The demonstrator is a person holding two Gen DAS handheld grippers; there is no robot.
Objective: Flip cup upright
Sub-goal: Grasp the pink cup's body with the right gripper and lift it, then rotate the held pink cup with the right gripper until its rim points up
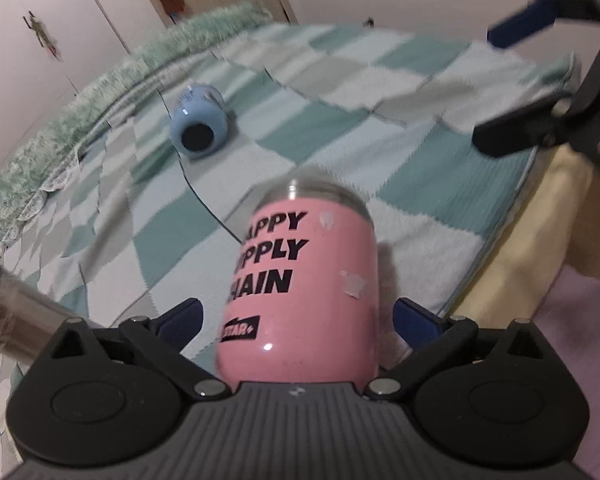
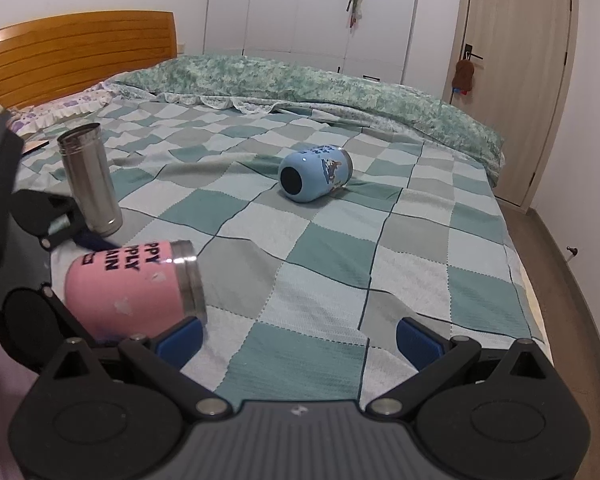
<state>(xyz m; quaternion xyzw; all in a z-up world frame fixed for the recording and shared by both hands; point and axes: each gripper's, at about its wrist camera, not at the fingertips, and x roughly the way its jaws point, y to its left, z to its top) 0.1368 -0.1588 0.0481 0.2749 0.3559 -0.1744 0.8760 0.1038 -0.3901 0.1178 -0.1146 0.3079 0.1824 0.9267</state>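
Note:
A pink cup [image 1: 300,296] with black lettering and a steel rim lies on its side between the blue fingers of my left gripper [image 1: 296,320], rim pointing away from me. The jaws stand around its base; contact is unclear. In the right wrist view the pink cup [image 2: 132,288] lies at the lower left with the left gripper [image 2: 66,276] around it. A light blue cup [image 1: 198,122] lies on its side further out on the bed, also in the right wrist view [image 2: 314,174]. My right gripper [image 2: 298,338] is open and empty above the blanket, and shows in the left wrist view [image 1: 496,88].
A tall steel tumbler [image 2: 90,178] stands upright on the checked blanket [image 2: 380,240] near the pink cup. A green quilt [image 2: 300,80] is bunched along the far side. The bed's edge [image 1: 512,248] runs close on the right. A wooden headboard [image 2: 76,52] stands at left.

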